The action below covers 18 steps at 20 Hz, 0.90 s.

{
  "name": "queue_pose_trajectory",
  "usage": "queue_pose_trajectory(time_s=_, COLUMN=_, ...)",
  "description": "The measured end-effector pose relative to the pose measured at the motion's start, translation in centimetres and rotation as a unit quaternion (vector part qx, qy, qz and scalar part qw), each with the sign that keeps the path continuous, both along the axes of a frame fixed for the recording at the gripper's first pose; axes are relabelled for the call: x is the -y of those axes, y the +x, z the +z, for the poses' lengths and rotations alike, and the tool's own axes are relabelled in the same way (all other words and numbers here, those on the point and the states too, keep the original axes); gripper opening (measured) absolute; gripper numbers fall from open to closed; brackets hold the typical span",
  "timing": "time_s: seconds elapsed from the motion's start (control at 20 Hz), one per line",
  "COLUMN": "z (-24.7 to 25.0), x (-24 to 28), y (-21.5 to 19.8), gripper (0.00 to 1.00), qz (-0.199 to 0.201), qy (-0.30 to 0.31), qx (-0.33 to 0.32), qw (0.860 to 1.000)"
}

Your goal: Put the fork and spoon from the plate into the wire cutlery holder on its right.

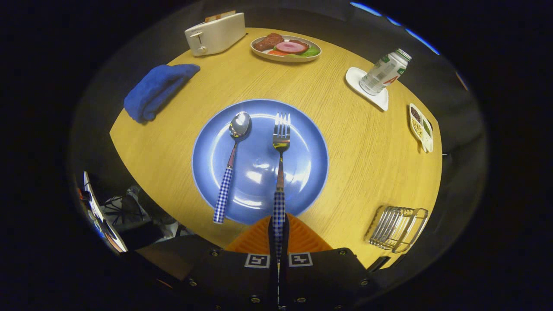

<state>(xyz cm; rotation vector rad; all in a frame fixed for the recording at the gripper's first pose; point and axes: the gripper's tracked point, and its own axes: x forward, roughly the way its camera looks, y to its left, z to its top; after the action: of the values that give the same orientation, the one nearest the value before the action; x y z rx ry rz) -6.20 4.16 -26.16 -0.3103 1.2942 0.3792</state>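
Observation:
A blue plate (302,172) lies on the round wooden table just ahead of my fingers. A fork (281,142) with a checked handle points its tines away from me over the plate. Its handle end runs back between my fingers, and my gripper (278,229) is shut on that handle. A spoon (231,166) with the same checked handle lies on the plate to the left of the fork, its handle end hanging over the plate's near rim. The wire cutlery holder (397,229) stands on the table to the right of the plate, near the table's edge.
A folded blue towel (157,88) lies far left, a white toaster (215,33) behind it. A dish of food (286,47) sits at the back. A bottle (384,72) on a white coaster and a small divided dish (421,127) are far right.

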Motion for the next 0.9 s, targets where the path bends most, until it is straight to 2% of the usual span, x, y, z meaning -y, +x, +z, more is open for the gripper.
queue_pose_trajectory(time_s=0.25, z=2.9, x=5.3, y=-1.5, gripper=0.02, qz=-0.014, qy=-0.022, qx=-0.005, qw=1.000)
queue_pose_trajectory(time_s=0.75, z=5.9, x=17.3, y=-6.2, gripper=0.02, qz=-0.094, qy=-0.085, qx=-0.039, qw=0.991)
queue_pose_trajectory(time_s=0.9, z=6.3, x=20.5, y=-6.9, gripper=0.02, qz=-0.091, qy=-0.121, qx=-0.063, qw=0.986)
